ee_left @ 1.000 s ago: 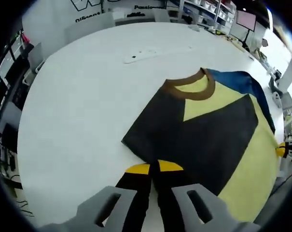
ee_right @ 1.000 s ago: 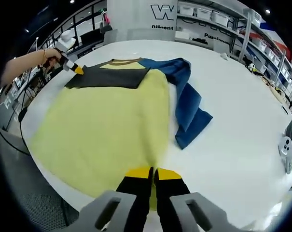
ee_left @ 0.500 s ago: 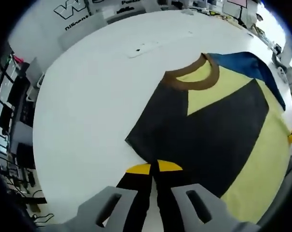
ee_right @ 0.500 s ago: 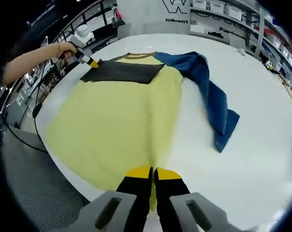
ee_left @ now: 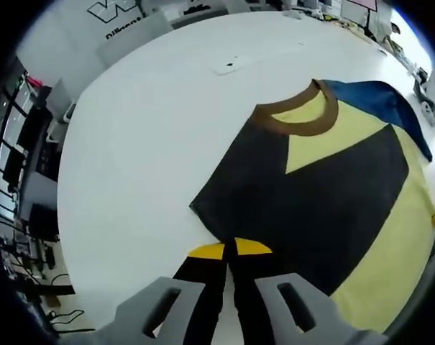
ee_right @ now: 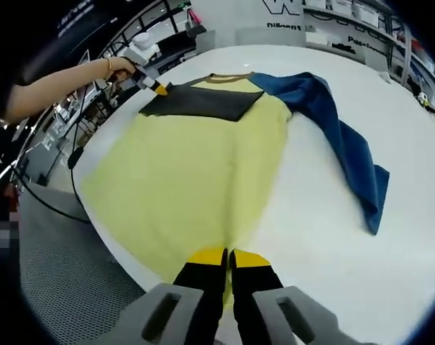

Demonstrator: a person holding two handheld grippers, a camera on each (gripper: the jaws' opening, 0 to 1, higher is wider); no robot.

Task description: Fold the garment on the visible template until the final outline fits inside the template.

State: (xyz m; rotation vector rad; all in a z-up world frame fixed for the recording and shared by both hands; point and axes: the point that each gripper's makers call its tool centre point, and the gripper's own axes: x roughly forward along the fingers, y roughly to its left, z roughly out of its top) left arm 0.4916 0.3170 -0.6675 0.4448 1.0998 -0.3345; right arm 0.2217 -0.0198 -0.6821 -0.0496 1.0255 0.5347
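- Garment [ee_right: 195, 180] lay spread on white desk [ee_right: 332, 237]: yellow body, brown collar [ee_left: 298, 123], dark sleeve panel [ee_left: 303, 208] folded in over chest, blue sleeve [ee_right: 350, 147] trailing out loose to far side.
- No separate template outline made out on desk in either view.
- Left gripper [ee_left: 229, 249] closed on corner of dark sleeve panel, yellow tips together, cloth pinched between.
- Right gripper [ee_right: 227, 256] closed on yellow hem at near desk edge, tips together on cloth.
- Left gripper also seen in right gripper view, held in person's hand [ee_right: 120, 67] at dark panel's corner.
- Judged risk: hem already overhung near desk edge [ee_right: 124, 251]; slack pull could drag body off desk and out of workspace.
- Judged risk: uneven lift between both grippers would skew fold, wrinkle yellow body; thin pinch on hem could slip.
- Judged risk: blue sleeve not folded, likely outside final outline if left as is.
- Open room: wide bare desk beyond collar and beside blue sleeve; small flat white item [ee_left: 229, 65] well apart from garment.
- Little room on near side, floor and cables below edge.
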